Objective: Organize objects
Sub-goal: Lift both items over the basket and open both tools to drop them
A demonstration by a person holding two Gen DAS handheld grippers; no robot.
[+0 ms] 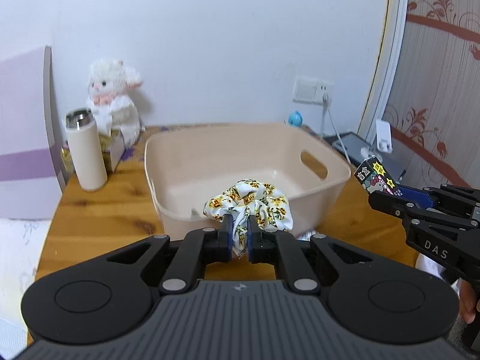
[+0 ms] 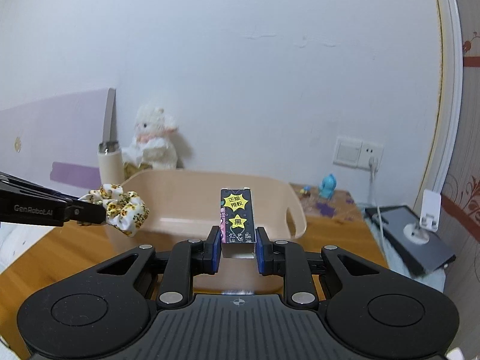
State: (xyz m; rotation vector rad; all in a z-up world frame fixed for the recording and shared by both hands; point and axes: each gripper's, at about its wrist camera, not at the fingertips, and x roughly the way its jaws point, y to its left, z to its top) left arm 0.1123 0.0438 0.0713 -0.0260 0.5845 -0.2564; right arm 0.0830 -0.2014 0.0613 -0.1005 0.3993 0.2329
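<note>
Left gripper (image 1: pixel 240 234) is clenched on a floral scrunchie (image 1: pixel 250 202), white fabric with yellow flowers, pinched between both blue pads. I hold it in the air at the near wall of a beige plastic bin (image 1: pixel 318 150), which sits on the wooden bench (image 1: pixel 99 210). From the right wrist view the scrunchie (image 2: pixel 120 207) hangs off the tip of my left gripper (image 2: pixel 102 214), at the bin's left near corner and above the bench.

Right gripper (image 2: pixel 237 241) is grasping a small black carton (image 2: pixel 238 216), upright, printed with yellow star bursts and Chinese characters; its open lower end faces the camera. The pads bear on its two long sides. In the left wrist view the same carton (image 1: pixel 375 177) shows a cartoon cat face and sits at the tip of my right gripper (image 1: pixel 387 195), just off the bin's right side, clear of the rim.

The bin (image 2: pixel 192 204) has a handle slot in its right wall; its floor shows bare where I can see it.

Behind the bin on the left stand a cream thermos bottle (image 1: pixel 85 153) and a white plush toy (image 1: pixel 115 99) against the wall. A small blue figure (image 2: pixel 328 186) stands at the bench's far right, below a wall socket (image 2: pixel 358 151) with a plugged cable.
</note>
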